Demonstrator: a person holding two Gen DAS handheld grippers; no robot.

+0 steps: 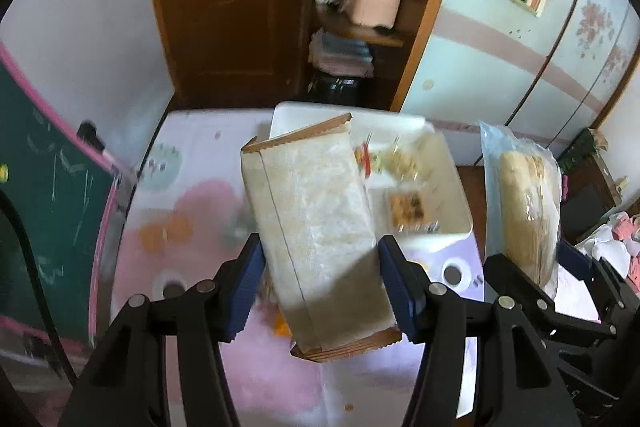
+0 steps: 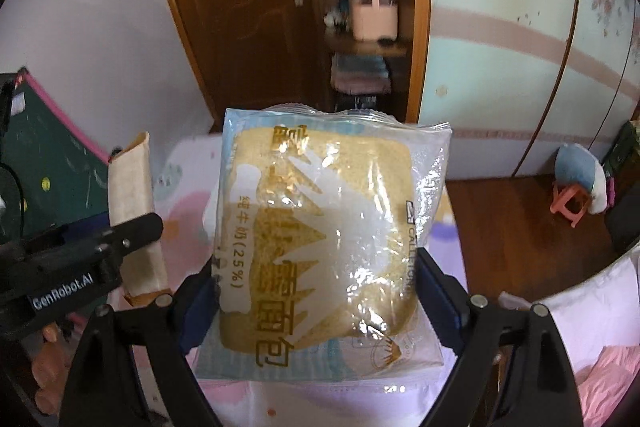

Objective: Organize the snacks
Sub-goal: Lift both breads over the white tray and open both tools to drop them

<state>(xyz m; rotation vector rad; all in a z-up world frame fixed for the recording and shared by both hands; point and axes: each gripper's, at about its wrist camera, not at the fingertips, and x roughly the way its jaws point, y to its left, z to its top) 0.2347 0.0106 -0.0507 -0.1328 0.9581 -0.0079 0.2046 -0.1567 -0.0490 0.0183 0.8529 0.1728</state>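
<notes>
While both packs hang above the desk (image 1: 192, 155), the step reads as carry-to-bin. Left hand-held gripper (image 1: 322, 287) pinches the paper pack (image 1: 316, 223); right hand-held gripper (image 2: 316, 291) pinches the bread bag (image 2: 328, 239). The white bin (image 1: 448, 227), already holding snacks (image 1: 406, 211), sits far right. Next move likely calls for lowering each pack into free space. The two packs ride close together; collision possible.

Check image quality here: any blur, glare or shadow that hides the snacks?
Left wrist view: the white bin and the snacks in it are motion-smeared; a shadow darkens the lower end of the tan packet in the left gripper. Right wrist view: glare streaks the bread bag in the right gripper, though its print stays readable. Both show fisheye bending at the edges.
</notes>
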